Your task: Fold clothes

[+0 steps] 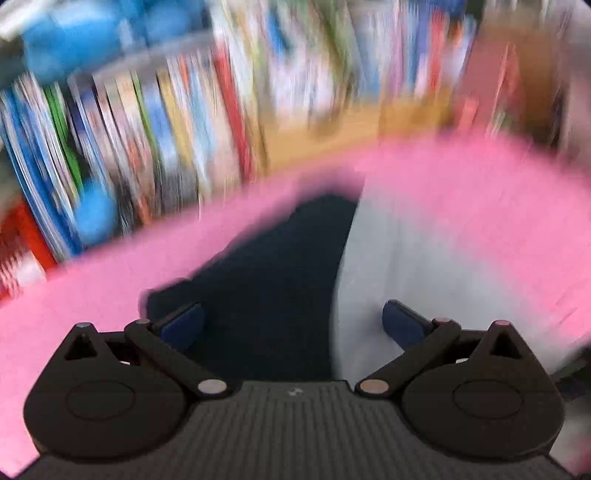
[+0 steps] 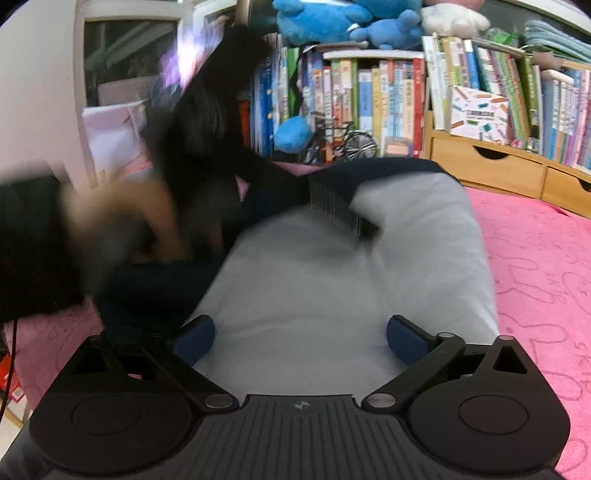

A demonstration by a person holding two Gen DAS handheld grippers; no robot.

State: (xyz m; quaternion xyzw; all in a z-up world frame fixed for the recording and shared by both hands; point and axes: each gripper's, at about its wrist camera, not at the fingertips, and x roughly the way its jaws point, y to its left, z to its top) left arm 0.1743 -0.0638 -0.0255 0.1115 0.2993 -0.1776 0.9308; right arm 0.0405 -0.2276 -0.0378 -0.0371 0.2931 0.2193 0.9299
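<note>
A garment with a light grey panel and navy parts lies on a pink bedspread. A ribbed band of it lies blurred across the grey. My right gripper is open just over the near end of the grey panel, with nothing pressed between its blue pads. The left wrist view is motion-blurred. There my left gripper stands open over the seam between the navy cloth and the grey cloth, holding nothing. A blurred hand and dark shapes fill the left of the right wrist view.
Behind the bed stands a bookshelf packed with books, with blue plush toys on top. A wooden drawer unit sits at the back right. A small model bicycle stands by the books. Pink bedspread surrounds the garment.
</note>
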